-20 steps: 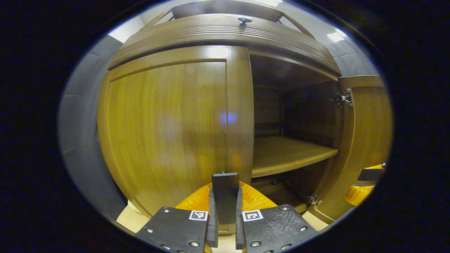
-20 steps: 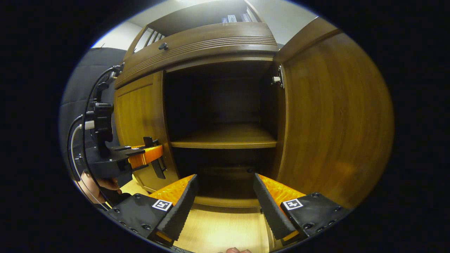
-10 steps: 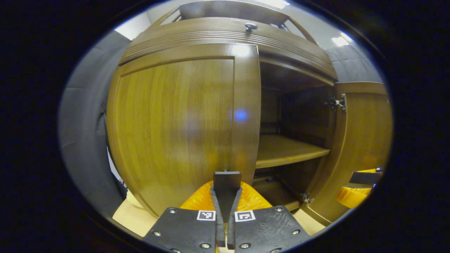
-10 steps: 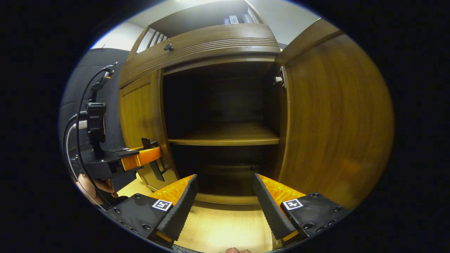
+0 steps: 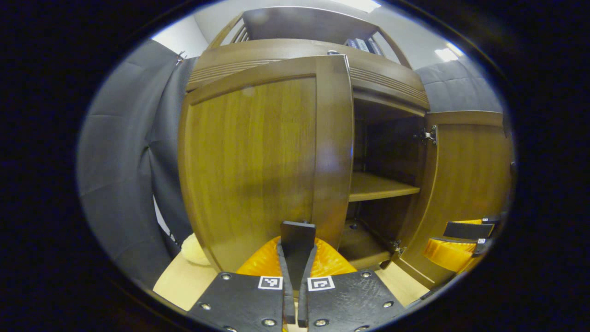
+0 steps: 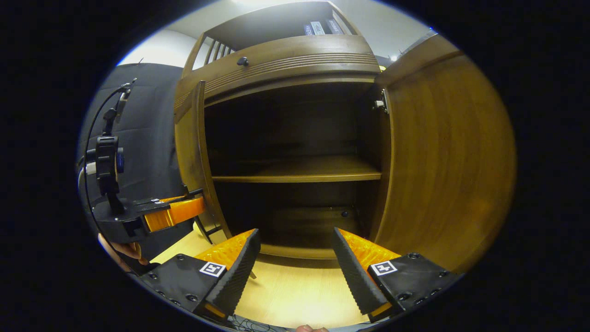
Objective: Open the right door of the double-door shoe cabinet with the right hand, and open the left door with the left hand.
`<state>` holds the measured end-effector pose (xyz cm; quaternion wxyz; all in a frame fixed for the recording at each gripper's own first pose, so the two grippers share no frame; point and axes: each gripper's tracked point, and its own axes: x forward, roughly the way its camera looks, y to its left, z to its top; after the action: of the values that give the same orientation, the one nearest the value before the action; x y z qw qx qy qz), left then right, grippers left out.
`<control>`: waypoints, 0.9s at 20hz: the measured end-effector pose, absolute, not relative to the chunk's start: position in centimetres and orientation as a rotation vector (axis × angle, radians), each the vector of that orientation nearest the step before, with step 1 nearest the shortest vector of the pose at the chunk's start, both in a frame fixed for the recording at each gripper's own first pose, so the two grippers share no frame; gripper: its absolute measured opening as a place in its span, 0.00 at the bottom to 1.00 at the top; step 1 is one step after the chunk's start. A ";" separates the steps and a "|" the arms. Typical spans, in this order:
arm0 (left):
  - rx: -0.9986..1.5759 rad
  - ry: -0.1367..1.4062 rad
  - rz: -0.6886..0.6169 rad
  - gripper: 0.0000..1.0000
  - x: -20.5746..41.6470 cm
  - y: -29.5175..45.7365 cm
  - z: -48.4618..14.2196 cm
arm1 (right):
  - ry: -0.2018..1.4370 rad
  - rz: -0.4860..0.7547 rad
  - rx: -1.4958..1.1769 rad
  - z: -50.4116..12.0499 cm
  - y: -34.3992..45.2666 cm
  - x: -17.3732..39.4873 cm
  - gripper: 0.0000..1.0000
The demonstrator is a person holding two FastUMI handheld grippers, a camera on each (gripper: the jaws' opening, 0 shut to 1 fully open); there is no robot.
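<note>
Left gripper [image 5: 296, 258] fingers pinched together on the lower free edge of the half-open left door [image 5: 258, 157], right gripper [image 6: 295, 267] fingers spread wide and empty, right door [image 6: 442, 157] swung fully open beside them

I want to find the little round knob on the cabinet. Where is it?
In the right gripper view the knob sits up high and left of middle, on the ribbed wooden band just above the cabinet opening and below the top shelf with books.
</note>
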<state>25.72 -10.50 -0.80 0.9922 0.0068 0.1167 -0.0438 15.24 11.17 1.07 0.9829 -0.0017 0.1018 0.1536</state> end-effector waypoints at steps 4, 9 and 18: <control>0.007 0.234 -0.056 0.05 22.4 -8.0 -0.5 | 0.208 0.327 -0.006 0.9 12.2 13.8 0.93; -0.006 0.230 -0.019 0.05 20.1 -5.4 0.0 | 0.212 0.343 -0.022 0.6 13.1 11.4 0.93; -0.049 0.203 0.054 0.03 16.4 0.9 0.9 | 0.207 0.363 -0.030 0.6 13.8 9.1 0.93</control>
<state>16.36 0.86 0.93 0.9942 -0.0243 0.1014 0.0269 9.14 13.84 0.58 0.9781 -0.0149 0.1029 0.1802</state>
